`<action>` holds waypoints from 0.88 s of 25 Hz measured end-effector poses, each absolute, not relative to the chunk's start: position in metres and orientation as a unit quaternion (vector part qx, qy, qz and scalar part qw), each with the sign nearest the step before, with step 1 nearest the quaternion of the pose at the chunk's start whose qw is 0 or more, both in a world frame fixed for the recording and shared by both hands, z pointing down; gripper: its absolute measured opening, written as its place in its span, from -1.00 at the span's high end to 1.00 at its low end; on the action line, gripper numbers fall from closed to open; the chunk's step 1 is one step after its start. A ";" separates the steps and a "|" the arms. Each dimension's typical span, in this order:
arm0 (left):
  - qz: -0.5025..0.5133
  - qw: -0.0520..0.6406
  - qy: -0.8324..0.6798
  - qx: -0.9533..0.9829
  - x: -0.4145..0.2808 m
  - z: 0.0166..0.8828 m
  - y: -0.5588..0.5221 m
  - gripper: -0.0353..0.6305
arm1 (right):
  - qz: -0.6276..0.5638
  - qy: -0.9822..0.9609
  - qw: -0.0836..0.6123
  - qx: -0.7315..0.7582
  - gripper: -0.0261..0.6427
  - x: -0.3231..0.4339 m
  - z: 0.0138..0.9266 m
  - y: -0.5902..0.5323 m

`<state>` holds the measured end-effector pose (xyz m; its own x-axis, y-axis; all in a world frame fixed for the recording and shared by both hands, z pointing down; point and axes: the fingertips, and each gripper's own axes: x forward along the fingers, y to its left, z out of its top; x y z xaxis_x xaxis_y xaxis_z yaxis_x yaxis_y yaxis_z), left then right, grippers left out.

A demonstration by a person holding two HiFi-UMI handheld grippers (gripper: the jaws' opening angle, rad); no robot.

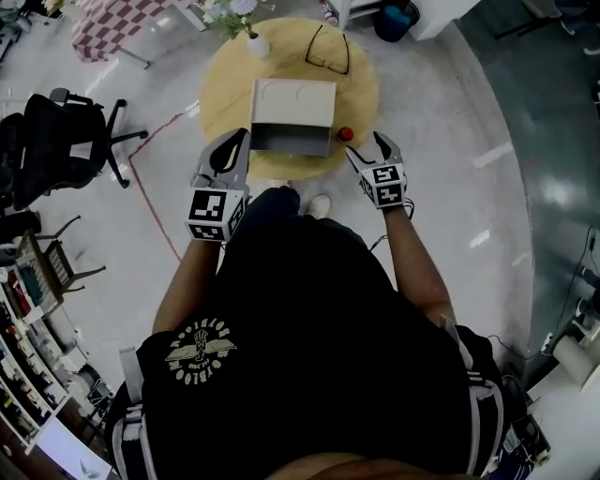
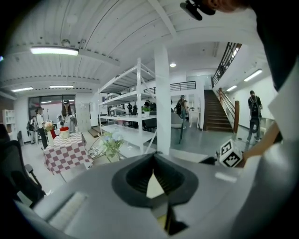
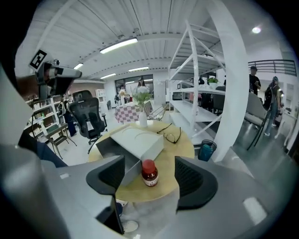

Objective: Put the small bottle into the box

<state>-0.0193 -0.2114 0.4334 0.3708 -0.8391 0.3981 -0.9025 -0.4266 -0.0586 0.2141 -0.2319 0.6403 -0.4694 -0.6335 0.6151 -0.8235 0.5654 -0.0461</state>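
Note:
A small brown bottle with a red cap (image 1: pixel 345 134) (image 3: pixel 149 176) stands upright on the round wooden table (image 1: pixel 225 84) (image 3: pixel 180 151), just right of the box. The white box (image 1: pixel 292 105) (image 3: pixel 135 142) lies with its open grey side facing me. My right gripper (image 1: pixel 366 145) (image 3: pixel 149 168) is open, with the bottle framed between its jaws just ahead of the tips and neither pad touching it. My left gripper (image 1: pixel 230 150) (image 2: pixel 154 156) hovers at the box's near left corner, shut with nothing in it.
Black glasses (image 1: pixel 328 52) (image 3: pixel 170 134) and a white vase of flowers (image 1: pixel 255 42) (image 3: pixel 142 119) sit on the table's far side. A black office chair (image 1: pixel 56 141) stands to the left, and a blue bin (image 1: pixel 394 19) (image 3: pixel 205 150) and white shelving (image 3: pixel 201 102) lie beyond the table.

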 end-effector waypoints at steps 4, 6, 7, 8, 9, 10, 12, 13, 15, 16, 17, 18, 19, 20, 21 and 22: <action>0.211 0.097 -0.540 0.809 -0.044 0.449 -0.200 0.89 | 0.188 -0.836 0.307 0.415 -0.11 0.203 0.687 -0.240; 0.217 0.102 -0.547 0.802 -0.059 0.453 -0.199 0.89 | 0.195 -0.833 0.316 0.410 -0.10 0.194 0.702 -0.246; 0.220 0.105 -0.549 0.800 -0.066 0.453 -0.200 0.89 | 0.197 -0.832 0.320 0.409 -0.08 0.190 0.707 -0.249; 0.223 0.106 -0.550 0.798 -0.072 0.453 -0.201 0.89 | 0.198 -0.830 0.324 0.408 -0.07 0.186 0.711 -0.253; 0.225 0.108 -0.550 0.797 -0.077 0.452 -0.203 0.89 | 0.200 -0.828 0.328 0.408 -0.04 0.182 0.714 -0.256; 0.228 0.111 -0.550 0.796 -0.082 0.452 -0.205 0.89 | 0.201 -0.826 0.333 0.407 0.02 0.179 0.718 -0.259; 0.231 0.115 -0.549 0.795 -0.091 0.452 -0.210 0.89 | 0.198 -0.821 0.344 0.409 0.21 0.175 0.723 -0.262; 0.230 0.114 -0.548 0.796 -0.095 0.452 -0.213 0.89 | 0.195 -0.818 0.350 0.413 0.46 0.175 0.724 -0.265; 0.224 0.109 -0.546 0.800 -0.104 0.453 -0.224 0.89 | 0.195 -0.810 0.358 0.422 0.47 0.177 0.724 -0.270; 0.220 0.108 -0.544 0.802 -0.108 0.454 -0.230 0.89 | 0.201 -0.805 0.361 0.426 0.47 0.177 0.724 -0.271; 0.217 0.108 -0.542 0.805 -0.113 0.454 -0.234 0.89 | 0.207 -0.799 0.363 0.431 0.47 0.177 0.723 -0.270; 0.215 0.108 -0.538 0.808 -0.116 0.453 -0.238 0.89 | 0.213 -0.795 0.364 0.436 0.47 0.176 0.721 -0.269; 0.213 0.106 -0.534 0.811 -0.118 0.451 -0.242 0.89 | 0.218 -0.791 0.364 0.441 0.47 0.176 0.717 -0.267; 0.210 0.103 -0.530 0.815 -0.119 0.449 -0.246 0.89 | 0.222 -0.787 0.363 0.446 0.47 0.177 0.713 -0.267; 0.206 0.100 -0.525 0.820 -0.118 0.447 -0.251 0.89 | 0.225 -0.784 0.362 0.452 0.47 0.178 0.709 -0.267; 0.201 0.098 -0.520 0.824 -0.117 0.446 -0.256 0.89 | 0.226 -0.781 0.360 0.457 0.47 0.180 0.704 -0.268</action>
